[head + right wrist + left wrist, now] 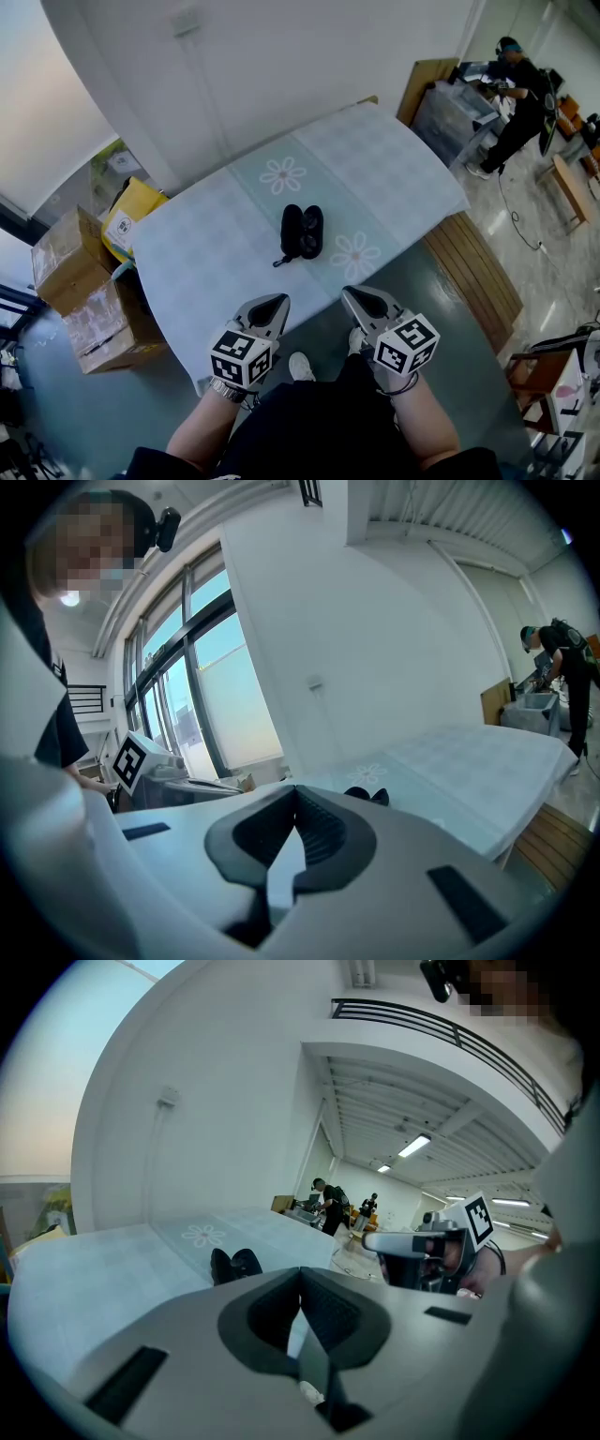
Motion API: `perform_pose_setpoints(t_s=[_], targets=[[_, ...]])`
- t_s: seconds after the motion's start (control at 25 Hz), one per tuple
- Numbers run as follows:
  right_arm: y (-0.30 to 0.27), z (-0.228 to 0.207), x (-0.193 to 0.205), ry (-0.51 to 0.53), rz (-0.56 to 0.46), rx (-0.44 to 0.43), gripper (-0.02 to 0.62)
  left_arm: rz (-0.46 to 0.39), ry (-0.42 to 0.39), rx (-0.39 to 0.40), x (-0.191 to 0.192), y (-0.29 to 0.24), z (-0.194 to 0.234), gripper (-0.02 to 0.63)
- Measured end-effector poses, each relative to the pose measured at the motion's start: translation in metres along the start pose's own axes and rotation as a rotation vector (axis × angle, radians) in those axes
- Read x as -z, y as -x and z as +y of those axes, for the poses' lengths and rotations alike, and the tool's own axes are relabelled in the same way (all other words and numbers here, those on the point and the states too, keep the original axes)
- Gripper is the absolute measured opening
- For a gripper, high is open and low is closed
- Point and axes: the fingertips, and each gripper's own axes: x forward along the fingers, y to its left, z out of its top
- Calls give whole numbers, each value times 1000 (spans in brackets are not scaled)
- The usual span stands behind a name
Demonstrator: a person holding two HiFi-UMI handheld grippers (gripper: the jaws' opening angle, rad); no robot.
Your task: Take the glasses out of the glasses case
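- The glasses case [302, 232] is black and lies near the middle of the table [424, 202], on a pale cloth [206, 253] with a faint check pattern.
- In the head view it shows as two dark rounded halves side by side and touching. I cannot tell whether glasses are inside.
- A short dark cord [279, 262] comes out from the lower left end of the case and rests on the cloth.
- The case sits between two white flower prints: one [283, 175] on the far side of it, the other [354, 255] just beside its near right end.
- The left gripper [269, 307] is over the near edge of the table, apart from the case, and points toward it. In the left gripper view its jaws are pressed together at the tips, with nothing between them.
- The right gripper [363, 302] is beside it, at the same near edge, also apart from the case. In the right gripper view its jaws also meet at the tips and carry nothing.
- Each gripper is held in one hand, with the marker cube on the side of the wrist.
- Left of the table stand cardboard boxes [70, 258] and a yellow bag [131, 211].
- A wooden bench [473, 267] runs along the right side of the table.
- Far at the upper right, well apart from the table, a person [516, 89] in dark clothes bends over another work surface.
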Motion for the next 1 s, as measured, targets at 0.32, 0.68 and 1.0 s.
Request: perform_pose_setpoints(t_s=[0.32, 0.68, 1.0], targets=[[-2, -18, -11, 7, 5, -50, 23, -1, 14, -48, -5, -14, -4, 29], [-6, -57, -28, 12, 26, -114, 23, -6, 37, -114, -18, -45, -11, 28], [-16, -89, -41, 14, 41, -168, 23, -8, 54, -170, -28, -70, -11, 28]])
